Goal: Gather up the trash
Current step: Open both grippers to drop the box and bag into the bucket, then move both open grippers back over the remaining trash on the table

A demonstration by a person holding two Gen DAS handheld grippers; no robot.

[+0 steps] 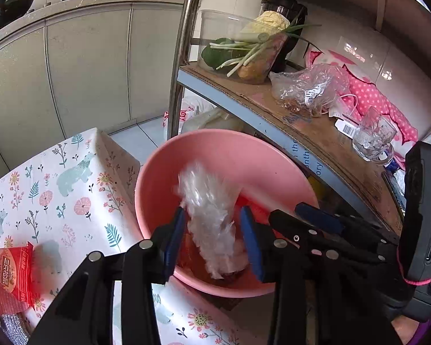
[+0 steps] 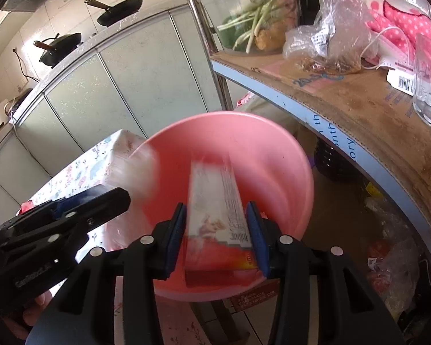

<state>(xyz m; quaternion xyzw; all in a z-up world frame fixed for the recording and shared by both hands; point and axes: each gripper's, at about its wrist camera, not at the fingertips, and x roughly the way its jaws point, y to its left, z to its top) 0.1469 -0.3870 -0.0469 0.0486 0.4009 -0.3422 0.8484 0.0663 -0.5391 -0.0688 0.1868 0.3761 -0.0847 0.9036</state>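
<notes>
Basin (image 1: 215, 149): pink, wrappers inside.
Left gripper (image 1: 212, 240): spread, blurred plastic (image 1: 209, 210) between, grip unclear.
Right gripper (image 2: 217, 237): spread, carton (image 2: 215, 201) between, grip unclear.

Both fisheye views are bright with daylight — straight lines bow hard toward the rims, and black vignette fills the corners. Glare whitens the wall tiles (image 1: 367, 57) at 2 o'clock in the left view. Motion blur smears the clear plastic bag (image 1: 209, 218) there, and the carton (image 2: 218, 218) in the right view — background cabinets (image 2: 123, 86) stay fairly sharp.
</notes>
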